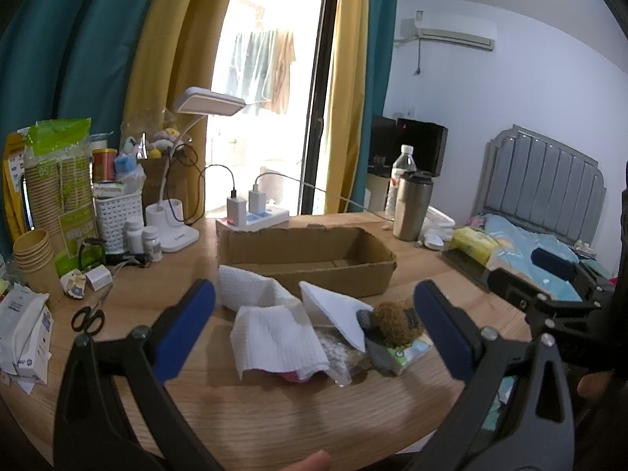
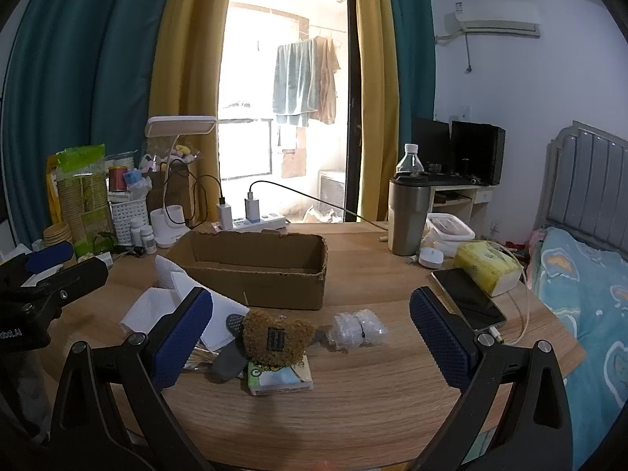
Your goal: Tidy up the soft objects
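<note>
An open cardboard box stands mid-table and looks empty. In front of it lie white paper towels, a brown fuzzy plush on a small tissue pack, a grey insole-like piece and a bubble-wrap roll. My left gripper is open above the towels, holding nothing. My right gripper is open, with the plush and bubble wrap between its fingers' lines, holding nothing.
A desk lamp, power strip, paper cups, scissors and pill bottles crowd the left. A steel tumbler, water bottle, yellow tissue pack and phone sit right. A bed lies beyond.
</note>
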Motion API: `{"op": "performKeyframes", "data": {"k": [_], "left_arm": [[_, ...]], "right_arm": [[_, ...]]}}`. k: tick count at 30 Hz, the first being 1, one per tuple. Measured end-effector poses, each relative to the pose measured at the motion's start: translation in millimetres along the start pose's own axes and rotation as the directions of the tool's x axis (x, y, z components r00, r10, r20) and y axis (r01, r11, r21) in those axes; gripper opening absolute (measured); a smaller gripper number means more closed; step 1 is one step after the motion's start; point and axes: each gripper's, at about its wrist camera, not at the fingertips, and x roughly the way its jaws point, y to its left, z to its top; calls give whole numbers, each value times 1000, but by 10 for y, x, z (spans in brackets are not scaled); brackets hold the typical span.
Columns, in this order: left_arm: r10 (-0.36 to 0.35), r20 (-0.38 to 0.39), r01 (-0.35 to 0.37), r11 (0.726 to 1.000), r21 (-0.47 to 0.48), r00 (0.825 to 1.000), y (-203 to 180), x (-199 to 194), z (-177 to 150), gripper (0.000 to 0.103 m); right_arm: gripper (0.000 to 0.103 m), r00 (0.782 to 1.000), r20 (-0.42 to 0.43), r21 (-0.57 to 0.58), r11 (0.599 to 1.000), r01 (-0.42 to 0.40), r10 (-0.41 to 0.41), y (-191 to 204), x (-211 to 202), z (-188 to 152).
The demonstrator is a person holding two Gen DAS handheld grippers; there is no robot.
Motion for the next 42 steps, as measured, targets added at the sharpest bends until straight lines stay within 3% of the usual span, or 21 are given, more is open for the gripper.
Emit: {"op": "performKeyframes", "data": {"k": [42], "left_arm": [[6, -35, -6, 1000, 5, 999, -43, 102, -6, 102]], "right_arm": [[102, 1000, -14, 6, 1000, -2, 2, 40, 31, -23]]}}
